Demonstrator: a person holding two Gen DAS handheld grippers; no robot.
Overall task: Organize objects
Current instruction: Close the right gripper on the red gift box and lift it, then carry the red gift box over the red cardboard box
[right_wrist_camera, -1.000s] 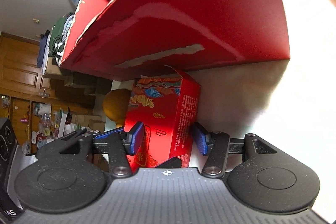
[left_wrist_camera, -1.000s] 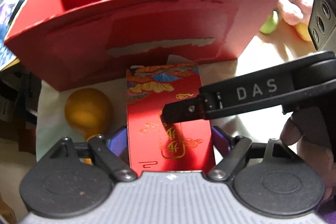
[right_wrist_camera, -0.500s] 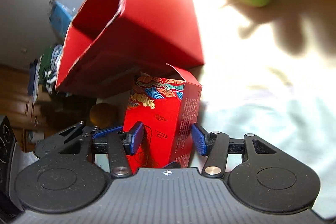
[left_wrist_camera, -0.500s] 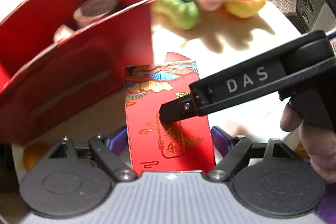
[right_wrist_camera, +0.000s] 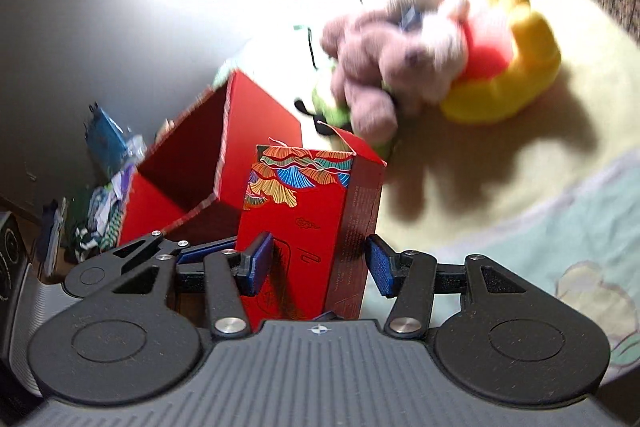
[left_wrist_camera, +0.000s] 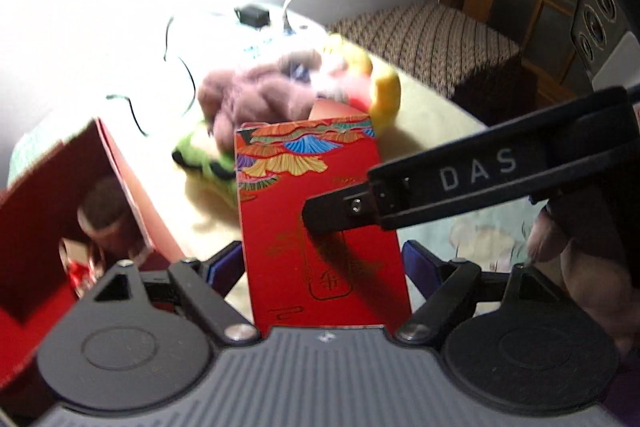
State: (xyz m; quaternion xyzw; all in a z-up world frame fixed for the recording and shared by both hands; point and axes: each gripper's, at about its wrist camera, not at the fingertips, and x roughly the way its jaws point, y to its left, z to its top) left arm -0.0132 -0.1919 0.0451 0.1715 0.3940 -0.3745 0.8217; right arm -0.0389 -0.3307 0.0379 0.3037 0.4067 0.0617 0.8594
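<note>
Red carton point(left_wrist_camera: 280, 211) between the blue pads of the left gripper point(left_wrist_camera: 320, 263), pinched across its wide face, one pad at each long edge. Long axis along the fingers, patterned top end pointing away from the camera, top flap raised. Right gripper point(right_wrist_camera: 320, 263) straddling the same carton cornerwise: one pad over the front face, the other just beside the narrow side; firm contact not confirmable. Across the front face in the left view, one black finger of that gripper, lettered "DAS" in white. On the carton, a gold framed character and gold ornaments, not legible with certainty; small print down the narrow side too fine to read. Beyond and to the left, open red box point(right_wrist_camera: 192, 163), mouth tilted toward the carton, tape roll point(left_wrist_camera: 104, 211) inside. Probable destination, hence leftward carry, left gripper nearer. Farther off, blurred plush toys point(right_wrist_camera: 400, 67) on pale tablecloth point(right_wrist_camera: 520, 187).
</note>
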